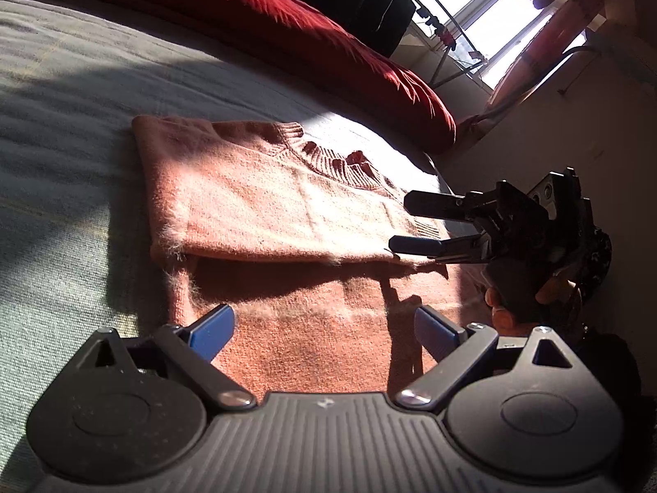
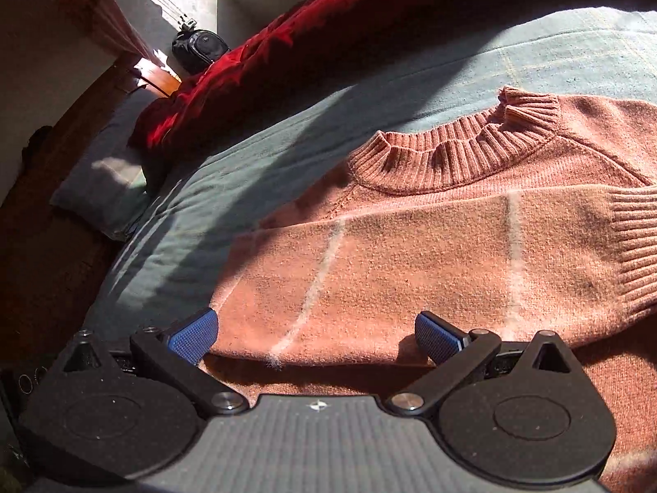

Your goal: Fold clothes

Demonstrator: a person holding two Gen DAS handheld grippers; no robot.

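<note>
A salmon-pink knitted sweater (image 1: 263, 201) lies on the grey-green bedspread (image 1: 61, 123), partly folded, with an upper layer ending in a fuzzy edge over the lower part. Its ribbed collar (image 2: 451, 156) faces the far side, and a sleeve with a ribbed cuff (image 2: 632, 246) lies across the chest. My left gripper (image 1: 324, 330) is open low over the sweater's lower part, nothing between its blue pads. My right gripper (image 1: 404, 222) is open at the right end of the folded edge. In its own view my right gripper (image 2: 316, 337) straddles that edge without clamping it.
A red blanket (image 1: 328, 53) runs along the far side of the bed. Beyond it are a window and a metal drying rack (image 1: 443, 37). A grey pillow (image 2: 106, 189) and a black bag (image 2: 201, 49) sit off the bed's end. A hand (image 1: 505, 308) holds the right gripper.
</note>
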